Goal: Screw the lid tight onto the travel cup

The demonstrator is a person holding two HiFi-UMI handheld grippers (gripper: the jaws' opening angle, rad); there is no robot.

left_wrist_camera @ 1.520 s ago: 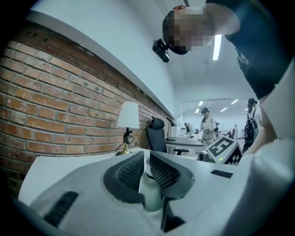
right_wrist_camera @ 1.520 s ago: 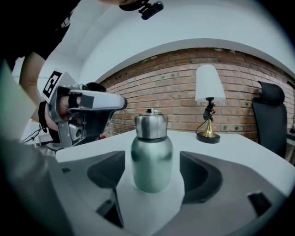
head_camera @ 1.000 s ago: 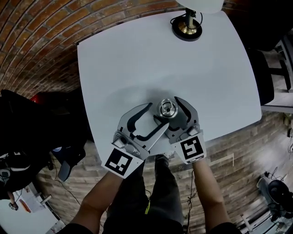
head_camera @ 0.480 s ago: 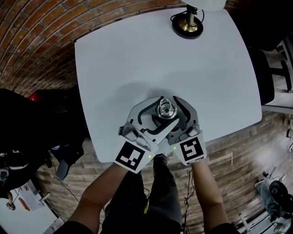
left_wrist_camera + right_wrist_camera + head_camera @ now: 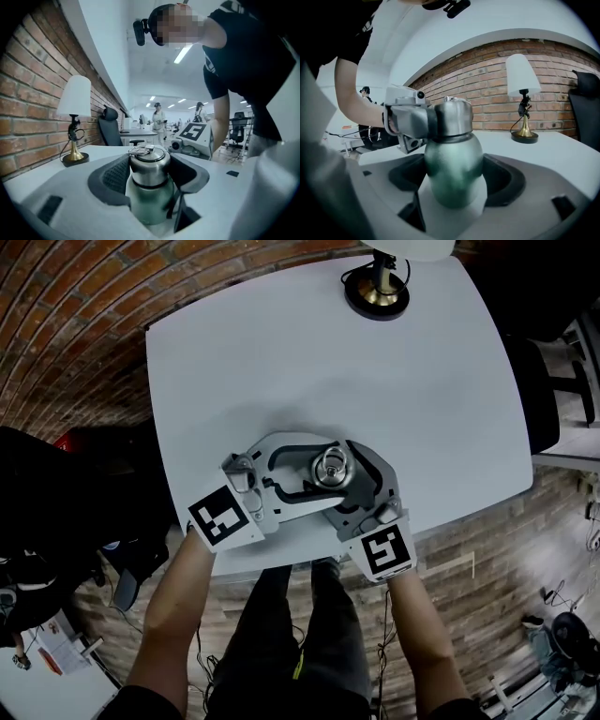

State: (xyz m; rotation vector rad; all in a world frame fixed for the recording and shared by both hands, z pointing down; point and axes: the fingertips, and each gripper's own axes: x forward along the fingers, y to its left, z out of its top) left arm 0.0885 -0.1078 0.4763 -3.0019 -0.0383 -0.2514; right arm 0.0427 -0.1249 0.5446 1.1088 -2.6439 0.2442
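Steel-capped green travel cup (image 5: 151, 201) upright on the white desk (image 5: 281, 352), caught between both hand-held grippers.

Right hand-held gripper (image 5: 454, 180) is clenched round the bulging green body, which fills the space between its pads (image 5: 501, 180). Left hand-held gripper (image 5: 149, 171) reaches in from the opposite side, higher up; its jaws have just been opening, yet they sit against both sides of the lid (image 5: 452, 117). Body looks rigid, smooth-coated and likely slippery, and moderately heavy. It is best braced low on the bulge, while the narrower, straight-walled lid gives the turning hold. Hidden: the thread under the lid, the cup's foot behind the pads, and how firmly the left pads press. Small ring (image 5: 138, 150) on the lid top is blurred.
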